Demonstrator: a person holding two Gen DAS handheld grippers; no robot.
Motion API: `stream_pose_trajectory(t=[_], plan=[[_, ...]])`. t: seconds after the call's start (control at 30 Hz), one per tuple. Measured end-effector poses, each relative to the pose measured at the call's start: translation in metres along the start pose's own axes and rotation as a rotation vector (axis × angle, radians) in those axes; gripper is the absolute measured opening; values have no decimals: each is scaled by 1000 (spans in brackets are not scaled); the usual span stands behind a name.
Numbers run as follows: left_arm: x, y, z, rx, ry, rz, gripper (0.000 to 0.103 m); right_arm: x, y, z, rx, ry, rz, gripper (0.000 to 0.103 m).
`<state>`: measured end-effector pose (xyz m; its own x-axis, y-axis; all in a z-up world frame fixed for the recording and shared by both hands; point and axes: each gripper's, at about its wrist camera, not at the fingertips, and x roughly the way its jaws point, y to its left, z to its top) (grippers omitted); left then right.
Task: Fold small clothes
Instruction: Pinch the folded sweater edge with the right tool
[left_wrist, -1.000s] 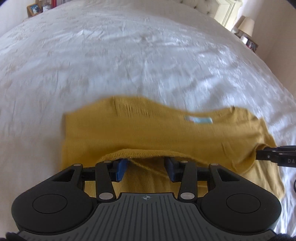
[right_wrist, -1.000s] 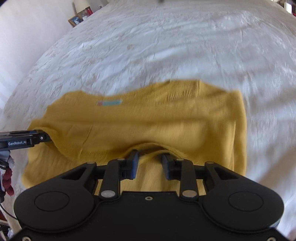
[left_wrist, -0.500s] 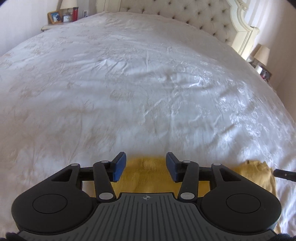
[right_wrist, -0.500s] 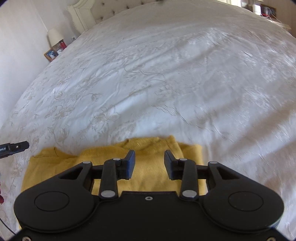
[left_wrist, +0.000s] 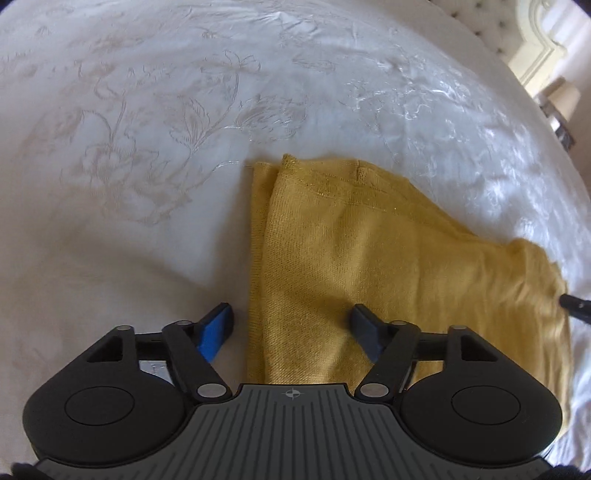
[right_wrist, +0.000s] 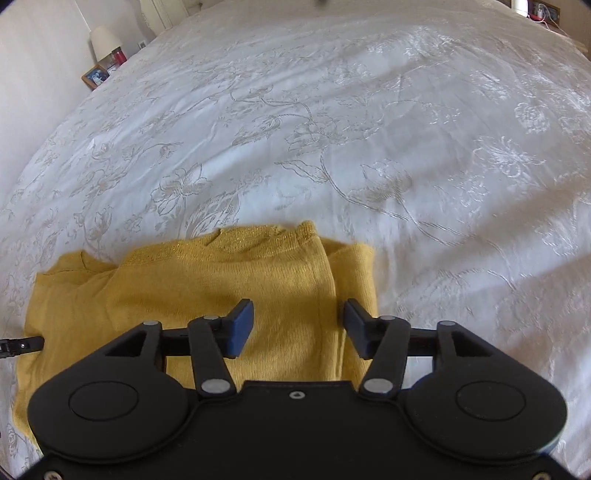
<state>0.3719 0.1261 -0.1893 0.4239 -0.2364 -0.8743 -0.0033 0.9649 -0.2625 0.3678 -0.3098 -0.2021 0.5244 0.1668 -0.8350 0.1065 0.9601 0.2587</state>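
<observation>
A mustard-yellow knit garment (left_wrist: 369, 266) lies folded on the white bedspread (left_wrist: 147, 147). My left gripper (left_wrist: 291, 325) hovers over its left edge; the jaws are opening, with cloth lying below the gap but not pinched. In the right wrist view the same garment (right_wrist: 184, 288) shows its folded edge toward the headboard. My right gripper (right_wrist: 299, 325) stands over the garment's right edge with jaws opening; its pads press on nothing. The tip of each other gripper peeks in: right gripper (left_wrist: 576, 306), left gripper (right_wrist: 22, 345).
The embroidered white bedspread (right_wrist: 332, 129) spreads out beyond the garment. A bedside table with a lamp (right_wrist: 105, 40) and a picture frame (right_wrist: 96, 75) stands at the far left. Part of a tufted headboard and another lamp (left_wrist: 565, 98) show at the far right.
A second ago both grippers held the garment's near hem lifted. They carried it forward over the rest, let go, and their jaws have spread; the garment now lies folded.
</observation>
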Motion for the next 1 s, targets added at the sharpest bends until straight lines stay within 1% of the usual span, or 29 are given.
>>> stream_pose_trajectory(t=[0.07,0.1,0.13,0.17,0.2,0.23,0.3,0.33,0.37,0.43,0.47,0.5,0.57,0.6,0.63,0.67,0.73,0.77,0.87,1.0], plan=[[3,-4,2,34,15,-16,90,5,-1,4,11,6,7,61],[5,-8,1,67,26,-22,95,6,0,5,13,7,11,61],[8,-12,2,99,39,-19,102,7,1,5,10,8,17,61],[10,-17,1,132,50,-7,103,6,3,6,0,8,15,60],[12,-21,0,155,53,14,103,6,7,6,-19,8,7,54],[13,-24,-1,165,50,28,103,5,10,5,-42,12,0,35],[14,-25,-2,155,39,39,103,1,18,4,-91,11,-6,12],[14,-24,-3,148,33,42,103,-2,21,4,-109,10,-10,11],[14,-24,-4,146,29,44,103,-6,22,4,-127,4,-37,10],[13,-26,-5,150,27,46,103,-10,17,5,-133,-16,-119,9],[12,-26,-4,151,24,44,103,-7,9,6,-111,-7,-148,9],[11,-26,-4,152,21,41,103,-4,0,7,-75,12,-146,9],[10,-25,-4,164,22,37,103,-3,-11,7,-26,5,-92,9],[7,-24,-5,171,24,37,103,-5,-13,7,-16,-3,-75,12],[6,-24,-5,177,25,39,103,-7,-15,7,-1,-8,-72,19],[3,-24,-6,182,23,42,103,-10,-17,7,21,-15,-68,24],[-6,-24,-8,190,11,48,103,-22,-24,2,81,-44,-28,43],[-11,-23,-9,193,2,48,103,-28,-27,-1,103,-50,-13,46],[-25,-22,-19,180,-8,37,103,-47,-28,-20,120,-38,29,46],[-42,-20,-38,150,8,18,103,-67,-22,-57,106,14,59,46]])
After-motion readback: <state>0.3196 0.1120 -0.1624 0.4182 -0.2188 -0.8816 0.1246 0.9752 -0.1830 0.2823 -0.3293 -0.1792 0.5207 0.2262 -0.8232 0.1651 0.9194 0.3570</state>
